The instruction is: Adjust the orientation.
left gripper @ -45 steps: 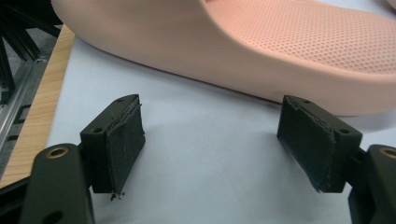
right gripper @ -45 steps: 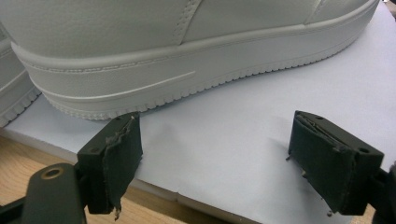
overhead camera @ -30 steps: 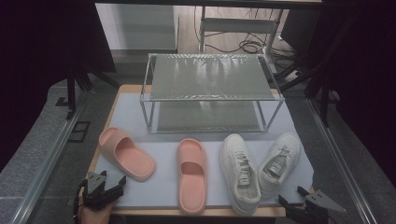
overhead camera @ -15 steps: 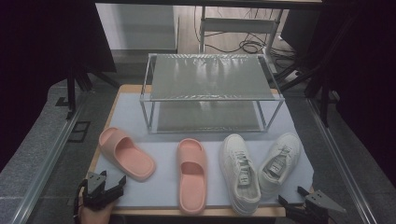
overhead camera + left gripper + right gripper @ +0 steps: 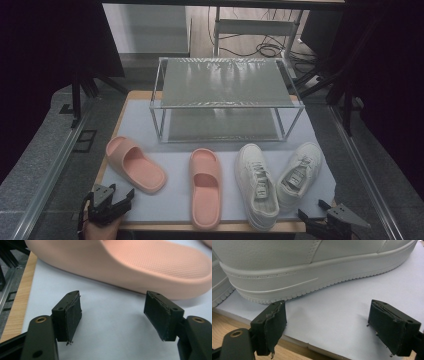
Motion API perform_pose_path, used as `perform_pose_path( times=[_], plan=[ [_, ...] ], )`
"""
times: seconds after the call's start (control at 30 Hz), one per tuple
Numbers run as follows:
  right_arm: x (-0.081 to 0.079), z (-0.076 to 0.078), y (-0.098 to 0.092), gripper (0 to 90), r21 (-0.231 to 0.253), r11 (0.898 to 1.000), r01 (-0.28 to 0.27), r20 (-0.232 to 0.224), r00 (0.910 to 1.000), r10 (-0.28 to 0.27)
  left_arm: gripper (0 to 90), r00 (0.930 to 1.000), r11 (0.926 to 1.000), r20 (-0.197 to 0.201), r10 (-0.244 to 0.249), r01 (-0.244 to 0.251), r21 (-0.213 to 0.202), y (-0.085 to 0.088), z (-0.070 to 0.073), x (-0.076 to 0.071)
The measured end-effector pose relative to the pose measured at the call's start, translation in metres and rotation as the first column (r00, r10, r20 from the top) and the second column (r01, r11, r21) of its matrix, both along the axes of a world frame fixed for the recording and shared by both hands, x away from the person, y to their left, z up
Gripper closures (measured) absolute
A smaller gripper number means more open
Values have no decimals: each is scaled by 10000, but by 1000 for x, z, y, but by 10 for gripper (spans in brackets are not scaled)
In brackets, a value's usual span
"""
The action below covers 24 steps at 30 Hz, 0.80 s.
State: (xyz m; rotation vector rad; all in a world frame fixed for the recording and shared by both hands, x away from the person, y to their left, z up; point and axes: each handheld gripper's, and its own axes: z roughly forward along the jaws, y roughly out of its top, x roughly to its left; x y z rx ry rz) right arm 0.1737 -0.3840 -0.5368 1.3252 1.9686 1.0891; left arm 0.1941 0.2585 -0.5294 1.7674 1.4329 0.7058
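The surface (image 5: pixel 150 120), the largest thing in view, is being covered by a pale mat on which everything is being laid out within easy reach of the person's side. At its far half, one two-tier wire shoe rack (image 5: pixel 225 100) is being kept standing with both shelves bare, and it is being judged that the footwear is meant to be lifted onto it, which would explain why the shoes are being lined up in a row just in front of it. Two white sneakers (image 5: pixel 257 185) are being kept side by side at the right, touching or nearly so, toes angled toward each other. Two pink slides (image 5: pixel 205 187) are being kept at the left and middle, well apart, the left pink slide (image 5: pixel 134 164) being turned at a slant. The left claw (image 5: pixel 107 205) is being held low at the near edge, its jaws standing wide apart and gripping nothing, aimed at the sole side of that slide (image 5: pixel 140 267) just ahead. The right claw (image 5: pixel 327 225) is likewise being held spread and holding nothing, being pointed at the heel of the nearer sneaker (image 5: pixel 312 267) just beyond its pads.
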Motion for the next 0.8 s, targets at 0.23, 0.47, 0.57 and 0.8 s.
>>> perform_pose_path(
  times=[0.23,0.47,0.57,0.8],
  plan=[
    [0,0,0,148,12,10000,-7,7,10000,7,332,9985,9995,460,-283,289,-133,-8,13,-4],
    [0,0,0,147,13,10000,-11,9,10000,11,345,9977,9994,617,-291,301,-147,-12,20,-1],
    [0,0,0,145,16,10000,-14,9,10000,14,354,9969,9993,726,-291,307,-216,-12,25,0],
    [0,0,0,145,14,10000,-22,15,10000,22,362,9980,9998,605,-192,194,-22,-16,30,11]
  ],
)
